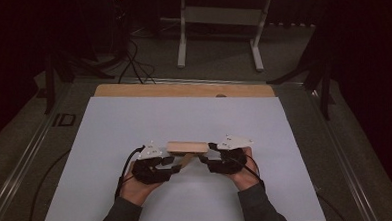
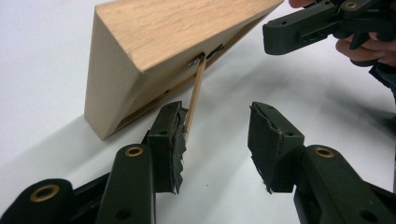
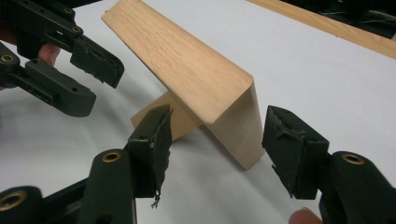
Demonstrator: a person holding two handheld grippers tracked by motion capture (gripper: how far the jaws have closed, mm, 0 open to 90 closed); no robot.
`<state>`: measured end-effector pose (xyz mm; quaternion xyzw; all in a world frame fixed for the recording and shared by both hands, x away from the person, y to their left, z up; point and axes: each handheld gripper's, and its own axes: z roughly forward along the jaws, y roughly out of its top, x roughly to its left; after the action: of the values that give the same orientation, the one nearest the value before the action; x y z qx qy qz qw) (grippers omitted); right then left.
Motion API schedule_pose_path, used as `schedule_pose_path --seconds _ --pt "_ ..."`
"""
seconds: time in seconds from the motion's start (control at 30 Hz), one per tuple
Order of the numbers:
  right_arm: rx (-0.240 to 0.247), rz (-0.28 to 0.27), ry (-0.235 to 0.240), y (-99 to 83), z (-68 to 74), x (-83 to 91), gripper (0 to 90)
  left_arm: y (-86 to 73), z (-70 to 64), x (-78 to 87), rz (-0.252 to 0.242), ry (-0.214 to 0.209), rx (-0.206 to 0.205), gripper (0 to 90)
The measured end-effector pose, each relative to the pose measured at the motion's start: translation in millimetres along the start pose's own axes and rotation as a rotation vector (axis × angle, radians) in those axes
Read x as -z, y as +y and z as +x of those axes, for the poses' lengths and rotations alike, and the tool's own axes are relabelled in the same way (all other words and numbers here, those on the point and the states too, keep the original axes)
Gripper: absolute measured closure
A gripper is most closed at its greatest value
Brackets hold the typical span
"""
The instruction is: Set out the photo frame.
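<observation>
Nearest the camera: the person's two hands, each with a gripper, low on the white sheet [image 1: 112,194].
Left gripper [image 2: 215,135]: jaws wide apart, holding nothing; its left pad [image 2: 170,140] just touches the thin wooden strut [image 2: 195,95].
Right gripper [image 3: 215,140]: jaws wide, bracketing the end of the wooden frame [image 3: 196,74] without clamping it.
Wooden frame: between the grippers, tilted, propped on its strut, resting on the sheet.
Long axis: runs left to right, from one gripper to the other.
Nearer hand: the right looks closer to a grip on the body; the left sits at the strut.
Containers: none on the table [image 1: 183,90].
</observation>
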<state>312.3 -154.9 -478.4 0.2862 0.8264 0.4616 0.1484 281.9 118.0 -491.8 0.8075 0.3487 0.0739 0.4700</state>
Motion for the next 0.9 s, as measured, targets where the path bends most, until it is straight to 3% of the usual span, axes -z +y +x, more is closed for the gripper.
schedule_pose_path --seconds 0.5,0.9 --pt "-0.015 -0.038 0.025 4.2 -2.6 10.1 40.0 7.4 -7.1 12.2 -0.036 -0.019 -0.043 59.0" --pt "-0.047 -0.091 0.033 7.7 -7.0 18.8 43.2 10.3 -5.6 20.0 -0.063 -0.029 -0.045 66.6"
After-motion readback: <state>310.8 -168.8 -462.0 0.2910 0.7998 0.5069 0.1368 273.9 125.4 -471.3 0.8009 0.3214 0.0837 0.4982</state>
